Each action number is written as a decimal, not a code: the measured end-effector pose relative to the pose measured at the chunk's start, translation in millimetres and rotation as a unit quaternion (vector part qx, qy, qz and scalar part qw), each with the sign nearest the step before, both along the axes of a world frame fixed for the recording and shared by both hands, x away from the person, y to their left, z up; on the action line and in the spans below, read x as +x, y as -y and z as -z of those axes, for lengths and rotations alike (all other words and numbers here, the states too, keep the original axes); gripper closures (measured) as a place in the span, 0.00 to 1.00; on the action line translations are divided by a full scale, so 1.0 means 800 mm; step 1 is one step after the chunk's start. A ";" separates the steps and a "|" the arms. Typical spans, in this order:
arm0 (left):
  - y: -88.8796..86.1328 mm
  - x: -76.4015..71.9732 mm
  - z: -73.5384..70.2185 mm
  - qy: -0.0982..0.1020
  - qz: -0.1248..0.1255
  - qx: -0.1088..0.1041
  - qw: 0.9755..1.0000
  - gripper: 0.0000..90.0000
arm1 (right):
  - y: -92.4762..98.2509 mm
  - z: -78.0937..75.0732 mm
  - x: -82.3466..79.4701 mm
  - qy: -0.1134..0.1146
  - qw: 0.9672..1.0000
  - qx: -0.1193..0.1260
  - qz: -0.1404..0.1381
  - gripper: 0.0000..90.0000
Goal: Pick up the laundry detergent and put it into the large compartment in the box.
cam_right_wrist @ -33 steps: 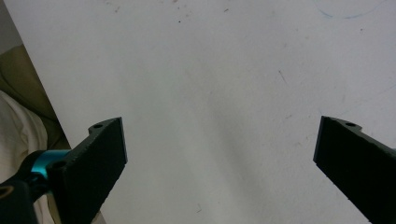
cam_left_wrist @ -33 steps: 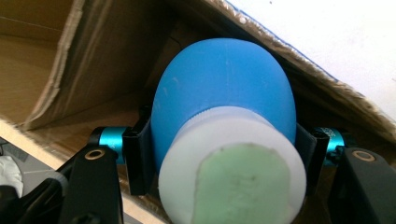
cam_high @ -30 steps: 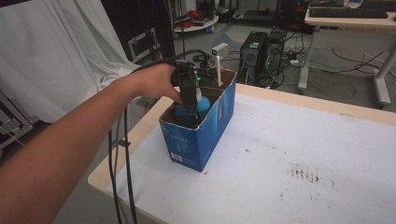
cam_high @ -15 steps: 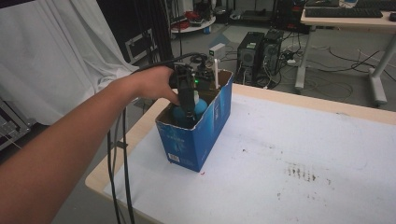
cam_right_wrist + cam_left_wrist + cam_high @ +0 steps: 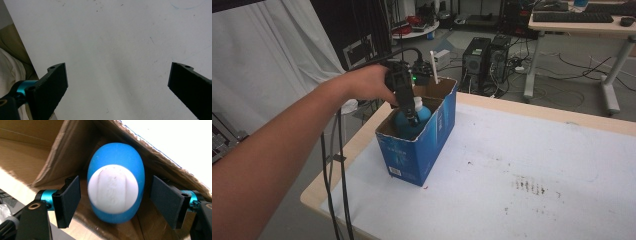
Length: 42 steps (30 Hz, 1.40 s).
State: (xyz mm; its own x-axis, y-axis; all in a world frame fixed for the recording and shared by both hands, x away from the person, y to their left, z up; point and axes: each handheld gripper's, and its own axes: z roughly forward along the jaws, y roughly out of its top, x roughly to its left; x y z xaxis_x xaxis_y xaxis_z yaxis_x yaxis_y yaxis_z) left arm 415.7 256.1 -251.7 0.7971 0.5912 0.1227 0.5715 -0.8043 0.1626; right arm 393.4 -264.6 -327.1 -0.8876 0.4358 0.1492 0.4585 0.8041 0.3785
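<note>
A blue cardboard box [image 5: 417,150] stands open-topped near the table's left edge. Inside it sits a blue bottle [image 5: 421,114] with a round white cap [image 5: 112,188], seen from above in the left gripper view. A hand holds my left gripper [image 5: 412,119] pointing down into the box. Its jaws stand open on either side of the bottle [image 5: 116,157], with gaps between the pads and the bottle's body. My right gripper [image 5: 117,82] is open over the bare white tabletop [image 5: 112,37], nothing between its jaws.
A white stick [image 5: 432,67] rises from the box's far end. The white table [image 5: 537,165] stretches right of the box, with dark specks [image 5: 527,185]. Black cables [image 5: 334,165] hang off the left edge. Computer towers [image 5: 484,57] and a desk stand behind.
The left gripper stays over the box's opening with only a slight shift. The box and bottle have not moved.
</note>
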 end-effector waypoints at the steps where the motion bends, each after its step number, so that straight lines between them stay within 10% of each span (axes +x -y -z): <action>1: -0.001 -0.001 -0.005 0.001 -0.002 -0.005 1.000 0.26 | 0.000 0.000 0.000 0.000 1.000 0.000 0.000 0.02; 10: 0.012 -0.016 -0.056 0.035 -0.005 -0.045 0.998 0.26 | 0.003 -0.003 -0.003 0.004 1.000 0.002 0.003 0.02; 20: 0.081 -0.022 -0.084 0.045 0.027 -0.075 0.996 0.22 | -0.001 -0.004 -0.007 0.006 1.000 0.004 0.004 0.02; 42: 0.229 0.009 -0.034 -0.007 0.168 -0.078 0.983 0.15 | -0.011 -0.006 -0.010 0.016 1.000 0.009 0.007 0.02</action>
